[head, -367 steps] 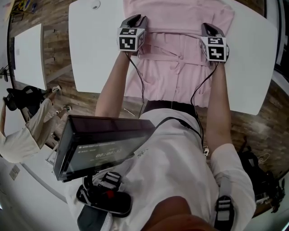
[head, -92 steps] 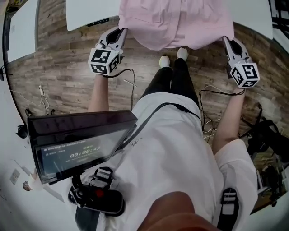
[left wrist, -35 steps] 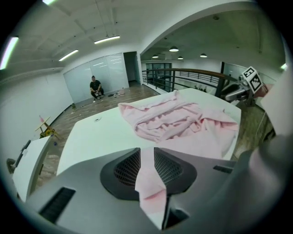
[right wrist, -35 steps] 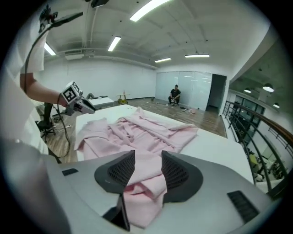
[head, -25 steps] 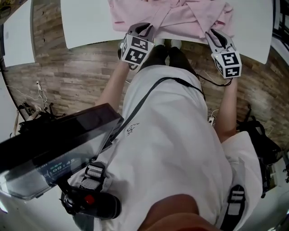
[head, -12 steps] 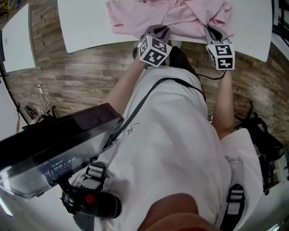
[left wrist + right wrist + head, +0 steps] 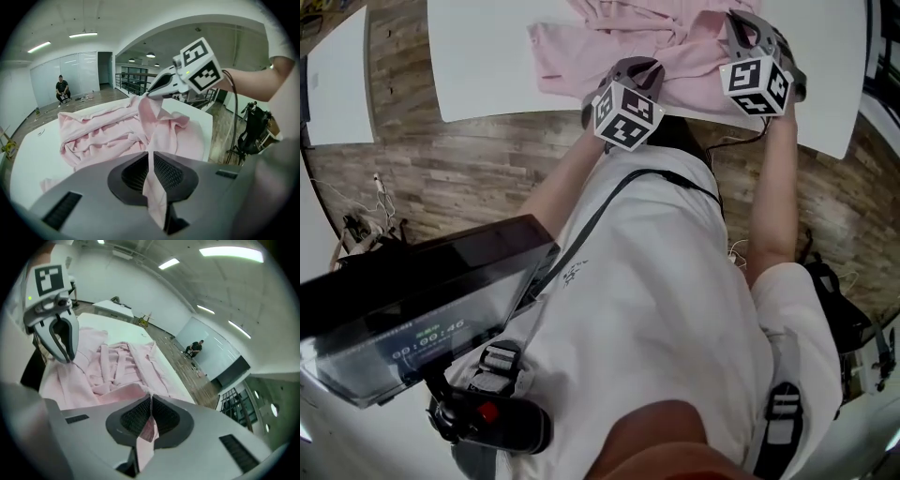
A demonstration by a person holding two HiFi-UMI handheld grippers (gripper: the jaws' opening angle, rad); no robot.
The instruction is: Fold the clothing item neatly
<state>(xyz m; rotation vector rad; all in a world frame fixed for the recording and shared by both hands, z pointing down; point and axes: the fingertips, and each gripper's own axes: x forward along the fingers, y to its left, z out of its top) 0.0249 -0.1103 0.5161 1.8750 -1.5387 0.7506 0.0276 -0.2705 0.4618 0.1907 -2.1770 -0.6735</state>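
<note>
Pink crumpled fabric garment (image 7: 572, 47) on the white table (image 7: 487, 66), upper centre of the head view.
My left gripper (image 7: 639, 66) clenches its edge; my right gripper (image 7: 741, 21), jaws just closed, pinches another fold.

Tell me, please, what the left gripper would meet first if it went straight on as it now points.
Probably the crumpled pink fabric garment heaped on the white table just ahead; the left gripper pinches a fold of it.

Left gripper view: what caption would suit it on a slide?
Left gripper shut on a pink garment above a white table; the right gripper, jaws just closed, pinches it too.
</note>
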